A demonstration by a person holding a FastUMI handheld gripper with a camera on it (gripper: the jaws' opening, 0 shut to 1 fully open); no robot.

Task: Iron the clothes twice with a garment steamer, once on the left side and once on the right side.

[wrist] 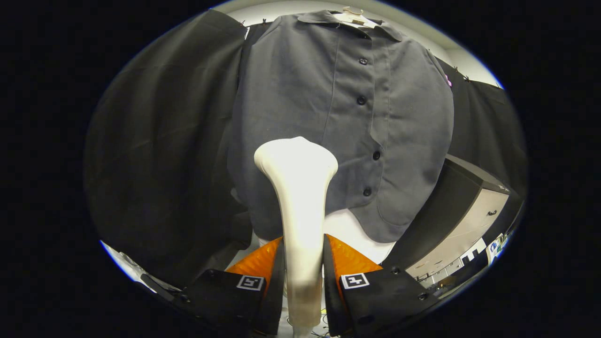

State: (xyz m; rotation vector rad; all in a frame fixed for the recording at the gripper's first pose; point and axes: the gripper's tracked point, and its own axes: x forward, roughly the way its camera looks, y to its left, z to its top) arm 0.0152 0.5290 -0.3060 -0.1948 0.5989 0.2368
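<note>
A white garment steamer [300, 206] stands up between my fingers, its handle clamped on both sides and its wide head pointing at the shirt. My gripper [303, 256] is shut on that handle. Beyond the head hangs a dark grey button-up shirt [347, 117] on a hanger [353, 16], its row of dark buttons running down the middle. The steamer head sits in front of the shirt's lower part, on the left of the button row; I cannot tell whether it touches the cloth.
Black cloth [159, 155] covers the booth wall to the left and right of the shirt. A cabinet with a dark top and pale drawer front [474, 211] stands to the right, below the shirt's hem. A white surface [350, 232] shows under the hem.
</note>
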